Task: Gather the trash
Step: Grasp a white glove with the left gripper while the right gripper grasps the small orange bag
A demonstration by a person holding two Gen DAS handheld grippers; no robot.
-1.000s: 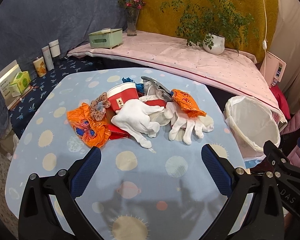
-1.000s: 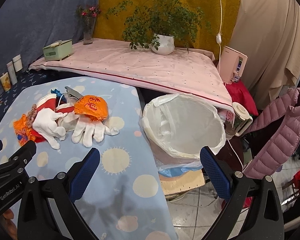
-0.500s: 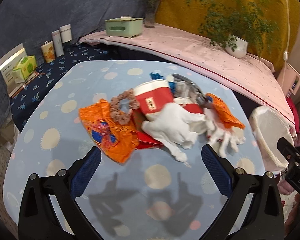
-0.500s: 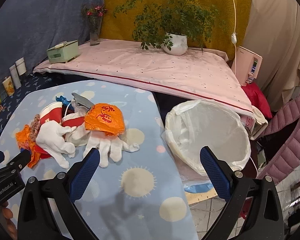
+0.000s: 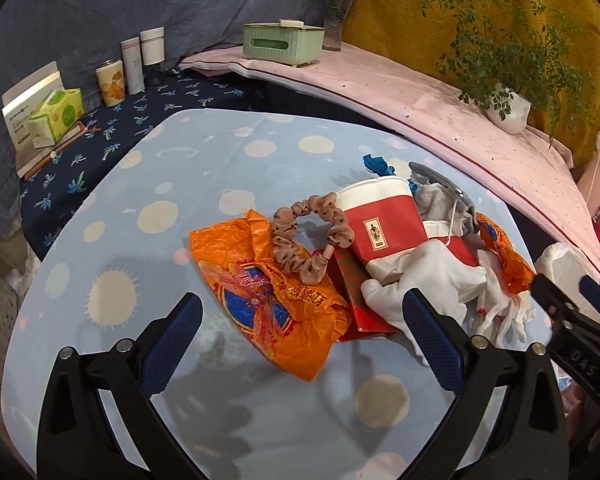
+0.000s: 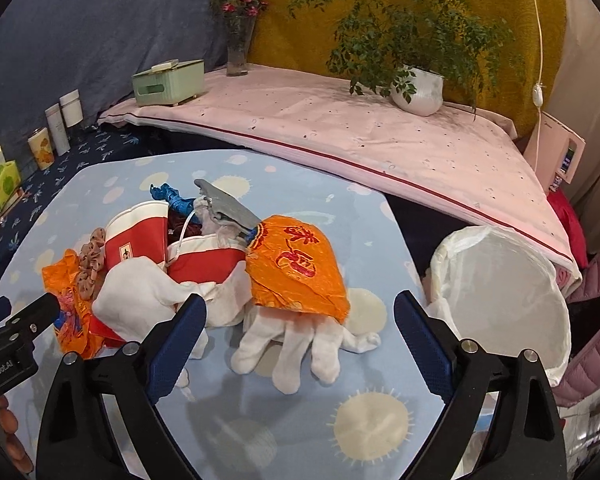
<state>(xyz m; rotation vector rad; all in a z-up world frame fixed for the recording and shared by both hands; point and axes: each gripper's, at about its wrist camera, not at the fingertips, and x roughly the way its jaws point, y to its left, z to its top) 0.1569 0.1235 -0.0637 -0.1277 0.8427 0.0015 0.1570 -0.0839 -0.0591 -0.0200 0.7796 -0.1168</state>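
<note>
A pile of trash lies on the blue dotted tablecloth (image 5: 204, 168): an orange wrapper (image 5: 268, 296), a beige scrunchie (image 5: 311, 236), a red and white paper cup (image 5: 383, 224), white gloves (image 5: 439, 280) and a flat red box (image 5: 359, 300). My left gripper (image 5: 300, 344) is open and empty, just short of the orange wrapper. In the right wrist view a second orange wrapper (image 6: 296, 268) lies on a white glove (image 6: 300, 340). My right gripper (image 6: 300, 344) is open and empty over that glove. A white-lined trash bin (image 6: 503, 300) stands off the table's right edge.
A pink-covered ledge (image 6: 359, 128) behind the table holds a green tissue box (image 6: 168, 80), a flower vase (image 6: 238, 48) and a potted plant (image 6: 415, 88). Cans and boxes (image 5: 112, 80) stand on the dark blue surface at the left. A pink jacket (image 6: 595, 320) hangs at the right.
Both grippers have moved forward and closer to the pile. The left view has swung left toward the orange wrapper; the right view has swung from the bin toward the gloves.
</note>
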